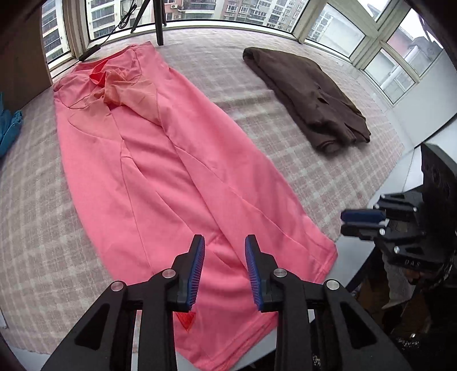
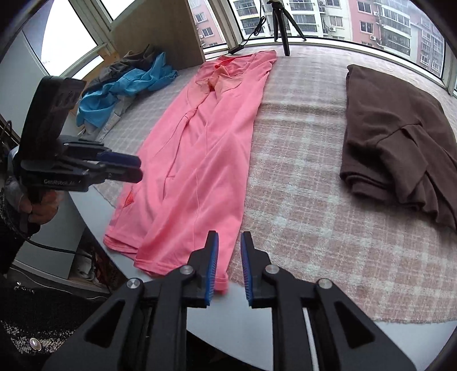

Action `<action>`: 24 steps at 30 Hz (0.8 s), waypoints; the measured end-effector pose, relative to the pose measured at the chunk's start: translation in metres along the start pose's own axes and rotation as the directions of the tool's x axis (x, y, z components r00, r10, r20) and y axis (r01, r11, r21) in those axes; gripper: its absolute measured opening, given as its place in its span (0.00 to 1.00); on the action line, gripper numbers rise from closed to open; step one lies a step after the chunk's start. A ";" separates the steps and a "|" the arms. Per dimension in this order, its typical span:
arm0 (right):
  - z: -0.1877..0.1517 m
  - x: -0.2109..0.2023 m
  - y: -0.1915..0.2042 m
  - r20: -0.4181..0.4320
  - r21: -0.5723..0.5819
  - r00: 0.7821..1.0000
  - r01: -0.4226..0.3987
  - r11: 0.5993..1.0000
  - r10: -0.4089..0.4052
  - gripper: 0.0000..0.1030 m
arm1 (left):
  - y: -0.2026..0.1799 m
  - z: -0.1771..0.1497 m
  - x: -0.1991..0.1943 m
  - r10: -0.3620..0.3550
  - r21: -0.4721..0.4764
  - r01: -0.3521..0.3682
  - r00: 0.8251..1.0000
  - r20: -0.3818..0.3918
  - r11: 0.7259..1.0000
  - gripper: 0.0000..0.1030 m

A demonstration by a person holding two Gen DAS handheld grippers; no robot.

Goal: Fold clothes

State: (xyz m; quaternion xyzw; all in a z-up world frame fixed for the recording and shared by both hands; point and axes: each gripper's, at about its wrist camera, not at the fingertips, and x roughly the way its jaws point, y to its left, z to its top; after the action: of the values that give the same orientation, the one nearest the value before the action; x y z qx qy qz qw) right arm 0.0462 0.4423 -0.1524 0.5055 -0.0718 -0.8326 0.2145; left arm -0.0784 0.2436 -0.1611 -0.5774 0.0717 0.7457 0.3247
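A pink shirt (image 1: pixel 171 177) lies lengthwise on the checked cloth, both sides folded inward, collar at the far end and hem at the near table edge; it also shows in the right wrist view (image 2: pixel 200 142). My left gripper (image 1: pixel 224 242) is open and empty just above the hem. My right gripper (image 2: pixel 229 239) is open and empty at the hem's right corner. The right gripper shows at the right of the left wrist view (image 1: pixel 347 222). The left gripper shows at the left of the right wrist view (image 2: pixel 138 168).
A folded brown garment (image 1: pixel 308 97) lies to the right, also in the right wrist view (image 2: pixel 400 137). A blue garment pile (image 2: pixel 125 85) sits at the far left by a wooden board (image 2: pixel 160 31). A tripod (image 2: pixel 281 22) stands by the windows. The white table edge (image 2: pixel 91 211) curves nearby.
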 end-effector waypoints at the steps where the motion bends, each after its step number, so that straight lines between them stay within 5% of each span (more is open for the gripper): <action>1: 0.000 0.008 0.001 -0.014 0.007 1.000 -0.013 1.000 0.013 0.16 | 0.008 0.012 0.011 0.000 -0.026 0.000 1.000 -0.009 1.000 0.26; 7: -0.011 0.030 0.003 -0.083 0.006 0.997 -0.008 1.000 0.008 0.16 | 0.018 0.036 0.048 0.014 -0.038 -0.016 0.999 -0.048 0.999 0.24; 11: -0.021 0.031 0.002 -0.105 -0.003 0.994 -0.004 1.000 0.003 0.16 | 0.018 0.039 0.051 0.000 -0.043 -0.001 1.000 -0.030 0.999 0.00; 14: -0.022 0.032 0.004 -0.109 -0.012 0.994 0.000 1.000 -0.001 0.16 | 0.016 0.040 0.031 0.020 -0.050 -0.018 0.999 0.033 0.999 0.00; 18: -0.024 0.032 0.007 -0.118 -0.044 0.993 0.008 0.999 -0.013 0.16 | 0.018 0.029 0.026 0.052 -0.019 -0.052 0.998 0.024 0.998 0.01; 20: -0.023 0.033 0.010 -0.141 -0.064 0.990 0.008 0.998 -0.017 0.16 | 0.025 0.022 0.045 0.081 -0.012 -0.082 0.993 -0.083 0.997 0.00; 21: -0.021 0.034 0.011 -0.165 -0.075 0.986 0.003 0.997 -0.015 0.16 | 0.025 0.020 0.043 0.088 -0.016 -0.090 0.994 -0.063 0.996 0.01; 24: -0.002 0.024 -0.002 -0.146 0.006 0.986 -0.077 0.997 0.078 0.16 | 0.024 0.019 0.017 0.128 -0.040 -0.127 0.991 0.030 0.991 0.18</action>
State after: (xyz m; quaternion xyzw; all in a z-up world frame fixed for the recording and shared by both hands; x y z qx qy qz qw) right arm 0.0375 0.4341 -0.1731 0.5619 -0.0757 -0.7845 0.2513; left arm -0.1091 0.2407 -0.1765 -0.5653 0.0889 0.7756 0.2664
